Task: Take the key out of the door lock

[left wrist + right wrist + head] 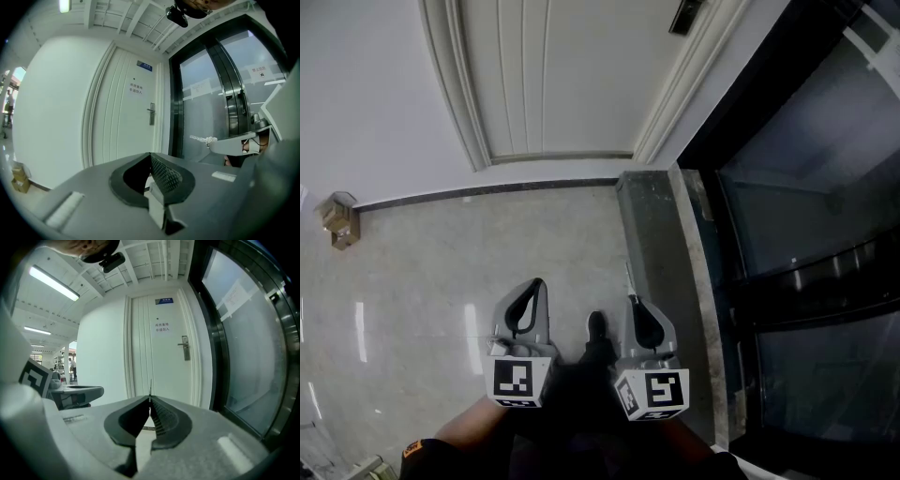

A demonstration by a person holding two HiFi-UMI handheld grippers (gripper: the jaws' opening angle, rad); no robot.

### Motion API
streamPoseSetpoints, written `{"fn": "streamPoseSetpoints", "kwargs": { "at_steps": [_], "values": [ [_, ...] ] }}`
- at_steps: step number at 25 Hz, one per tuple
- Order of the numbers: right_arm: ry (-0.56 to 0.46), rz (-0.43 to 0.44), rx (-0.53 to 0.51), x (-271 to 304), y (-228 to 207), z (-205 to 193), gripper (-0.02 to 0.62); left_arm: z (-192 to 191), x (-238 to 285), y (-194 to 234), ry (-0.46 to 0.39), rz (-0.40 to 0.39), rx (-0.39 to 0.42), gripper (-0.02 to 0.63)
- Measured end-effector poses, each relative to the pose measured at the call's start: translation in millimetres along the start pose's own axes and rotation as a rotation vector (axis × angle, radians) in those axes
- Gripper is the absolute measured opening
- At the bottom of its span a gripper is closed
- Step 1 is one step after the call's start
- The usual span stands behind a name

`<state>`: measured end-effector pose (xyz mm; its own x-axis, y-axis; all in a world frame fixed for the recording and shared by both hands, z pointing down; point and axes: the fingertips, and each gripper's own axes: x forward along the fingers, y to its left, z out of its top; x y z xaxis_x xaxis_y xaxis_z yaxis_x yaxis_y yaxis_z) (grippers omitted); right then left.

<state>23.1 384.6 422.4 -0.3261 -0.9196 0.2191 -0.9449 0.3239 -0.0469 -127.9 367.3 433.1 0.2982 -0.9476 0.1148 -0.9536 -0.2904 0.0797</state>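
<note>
The white door (544, 75) is shut and stands some way ahead of me. Its metal handle and lock plate (185, 348) show in the right gripper view, and in the left gripper view the same lock plate (151, 114) is small and distant. I cannot make out a key in the lock. My right gripper (632, 300) is shut on a thin pale key (150, 386) that sticks out past its tips. From the left gripper view the key (204, 139) looks whitish and knobbly. My left gripper (534, 286) is shut with nothing in it, level with the right one.
A dark-framed glass wall (806, 234) runs along the right, with a grey stone sill (656, 244) at its foot. A small cardboard box (337, 220) sits by the left wall. My shoe (596, 326) shows between the grippers on the glossy floor.
</note>
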Motion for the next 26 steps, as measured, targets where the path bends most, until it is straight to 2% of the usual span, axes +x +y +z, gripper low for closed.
{"fn": "streamPoseSetpoints", "kwargs": {
  "at_steps": [6, 14, 26],
  "values": [
    [0.005, 0.008, -0.007, -1, 16, -2, -0.003, -3, -12, 8, 0.014, 0.0, -0.006, 0.018],
    [0.005, -0.008, -0.008, -8, 13, -2, -0.003, 8, -15, 2, -0.006, -0.022, -0.012, 0.018],
    [-0.006, 0.0, -0.002, -13, 12, 0, -0.003, 10, -17, -1, -0.019, -0.012, -0.007, 0.018]
  ]
}}
